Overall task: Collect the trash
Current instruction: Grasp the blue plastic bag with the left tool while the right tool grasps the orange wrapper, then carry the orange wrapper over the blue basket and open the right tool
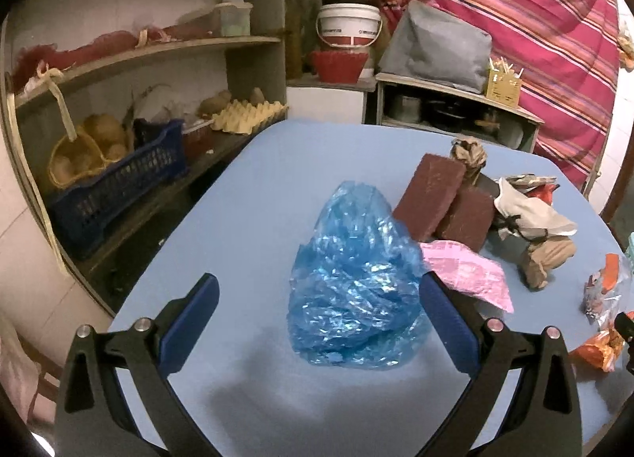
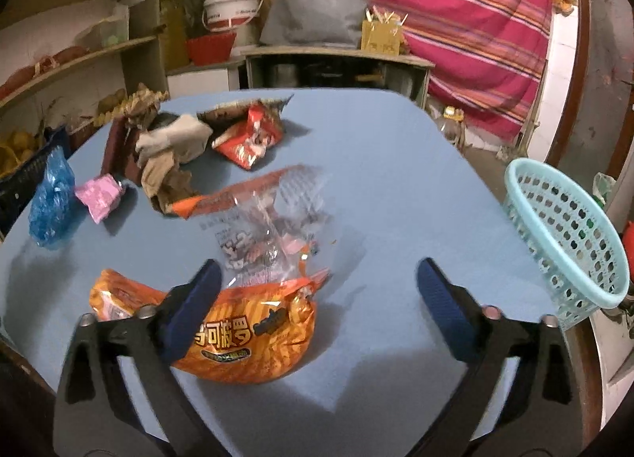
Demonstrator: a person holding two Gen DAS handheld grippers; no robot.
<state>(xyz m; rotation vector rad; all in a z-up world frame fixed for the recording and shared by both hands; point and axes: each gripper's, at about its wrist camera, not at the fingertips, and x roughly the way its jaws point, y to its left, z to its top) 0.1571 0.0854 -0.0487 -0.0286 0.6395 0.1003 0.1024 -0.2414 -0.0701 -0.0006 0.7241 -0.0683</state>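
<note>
Blue crinkly plastic bag [image 1: 352,282] sits on the light blue table [image 1: 245,219] between the left gripper's [image 1: 317,322] wide-open jaws, nothing pinched. Right gripper [image 2: 317,314] also gapes, orange snack wrapper [image 2: 245,342] under its nine-o'clock finger, teal perforated basket [image 2: 570,235] at two o'clock.

hidden / cut off
orange snack bag [image 2: 245,342] partly behind right gripper's left finger [image 2: 190,314]; teal basket [image 2: 570,235] clipped at frame edge; clear wrapper [image 2: 269,227] print blurred.
</note>
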